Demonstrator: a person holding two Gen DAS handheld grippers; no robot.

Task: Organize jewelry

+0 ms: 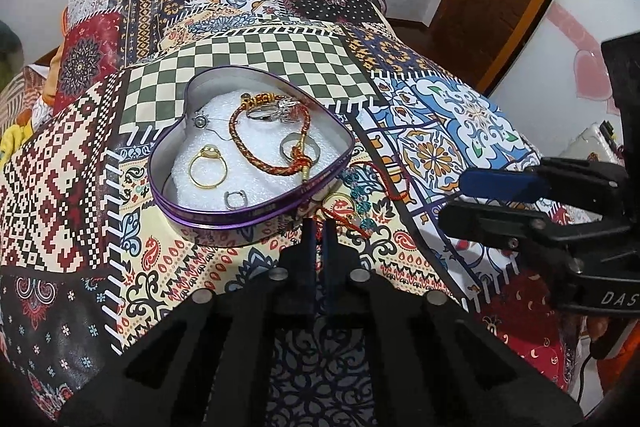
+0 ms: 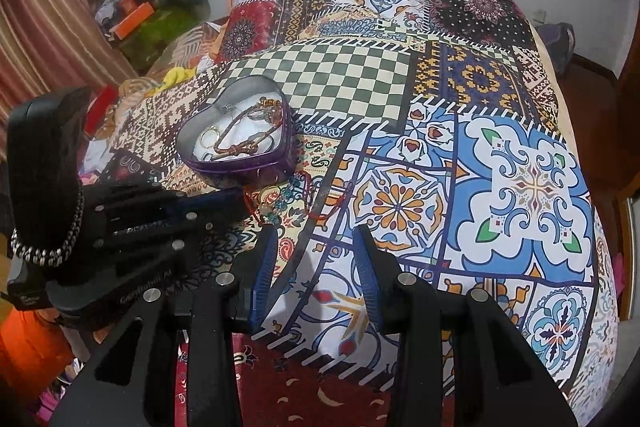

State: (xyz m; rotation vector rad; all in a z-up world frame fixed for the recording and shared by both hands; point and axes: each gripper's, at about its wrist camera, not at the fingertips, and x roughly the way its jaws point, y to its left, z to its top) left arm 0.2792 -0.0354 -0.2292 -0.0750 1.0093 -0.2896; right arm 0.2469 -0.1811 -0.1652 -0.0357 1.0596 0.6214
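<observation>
Left gripper (image 1: pixel 319 227) looks pinched on the red cord (image 1: pixel 340 223) near the tin (image 1: pixel 256 215); right gripper (image 2: pixel 316 247) spread wide, empty. Tangled cord could drag the teal piece (image 1: pixel 362 203) along.

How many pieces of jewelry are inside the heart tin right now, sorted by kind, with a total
In the heart tin, as far as the left wrist view shows:
Gold ring: 1
Silver rings: 3, counting the small one near the front rim and one under the cord
Braided red-gold bracelet: 1
Thin chain with pendant: 1
Total: 6
</observation>
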